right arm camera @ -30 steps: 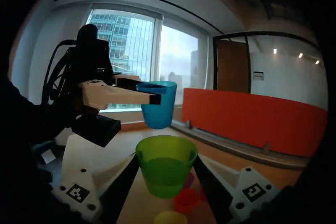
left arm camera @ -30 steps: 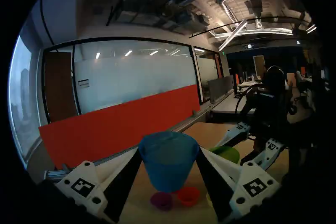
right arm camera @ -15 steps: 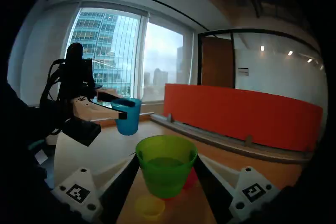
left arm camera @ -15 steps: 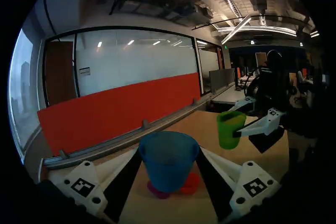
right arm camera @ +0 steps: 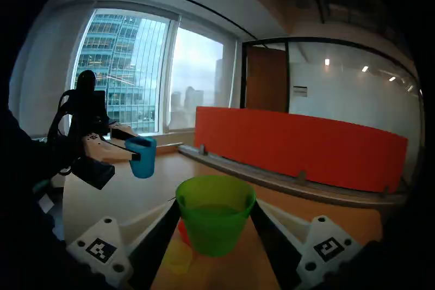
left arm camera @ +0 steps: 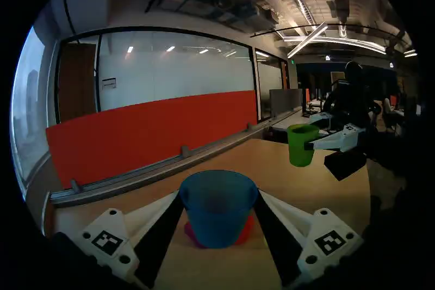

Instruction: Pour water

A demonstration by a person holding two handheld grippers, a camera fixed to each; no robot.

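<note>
The translucent blue plastic cup point(left arm camera: 218, 216) stands upright, clamped between the left tool's point(left arm camera: 218, 203) fingers above the pale wooden counter point(left arm camera: 304, 192). The translucent green plastic cup point(right arm camera: 216, 223), also upright, sits gripped in the right tool point(right arm camera: 216, 208), with a liquid line part-way up. The cups are well apart.

Left gripper view: the camera sits behind the left gripper point(left arm camera: 218, 198) and looks forward along its fingers, roughly level. The blue cup point(left arm camera: 218, 219) clamped between the jaws is very near the lens. Past the jaws lie the tabletop point(left arm camera: 255, 162), orange partition point(left arm camera: 147, 127) and glass wall point(left arm camera: 174, 72). Right of the jaws, farther off, are the right gripper point(left arm camera: 308, 143) and the green cup point(left arm camera: 297, 153), seen side-on.

Right gripper view: same mount, with the green cup clamped close between the jaws. Left of the jaws, farther off, is the left gripper with the blue cup. Windows point(right arm camera: 119, 72) lie beyond it.

Shared: tabletop, partition, glass wall, both cups. The two cameras look across each other's line.
</note>
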